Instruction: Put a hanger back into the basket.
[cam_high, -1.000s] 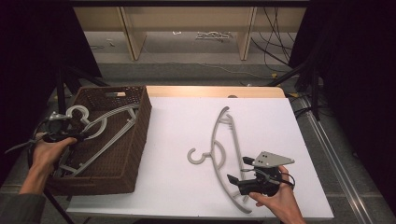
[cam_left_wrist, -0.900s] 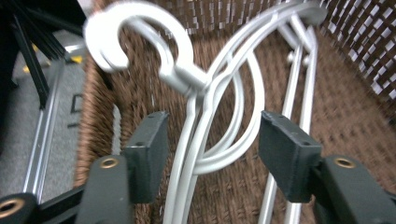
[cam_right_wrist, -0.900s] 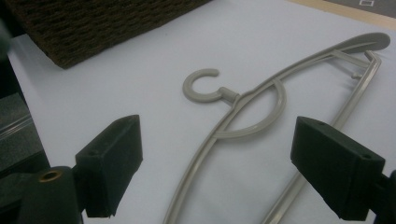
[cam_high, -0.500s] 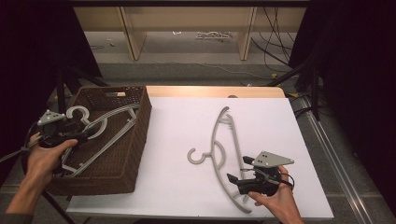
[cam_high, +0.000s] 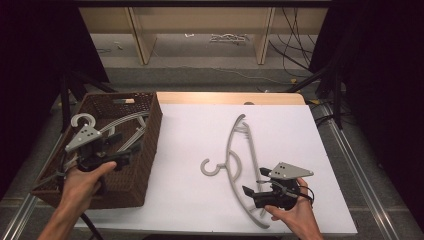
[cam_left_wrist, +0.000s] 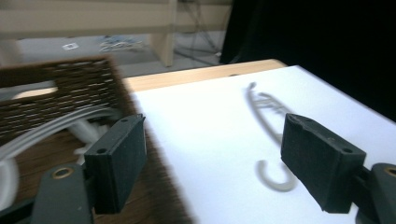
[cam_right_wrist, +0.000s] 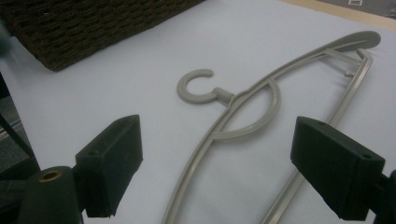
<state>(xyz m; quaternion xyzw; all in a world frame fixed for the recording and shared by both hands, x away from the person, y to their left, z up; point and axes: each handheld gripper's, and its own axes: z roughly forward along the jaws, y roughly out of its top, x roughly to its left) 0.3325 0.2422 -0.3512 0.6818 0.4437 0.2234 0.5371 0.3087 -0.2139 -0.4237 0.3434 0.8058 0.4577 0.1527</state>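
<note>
Now the right gripper (cam_high: 252, 194) hangs wide open over the grey hanger (cam_high: 243, 165).

A: On the table (cam_high: 200, 200), the basket (cam_high: 145, 145) sits at the left edge, hangers (cam_high: 117, 122) lying inside it.

B: To its right, a lone hanger (cam_high: 240, 165) lies flat on the table, hook (cam_high: 210, 167) pointing toward the basket.

A: Behind the table, shelving (cam_high: 200, 30) stands on the floor.
</note>
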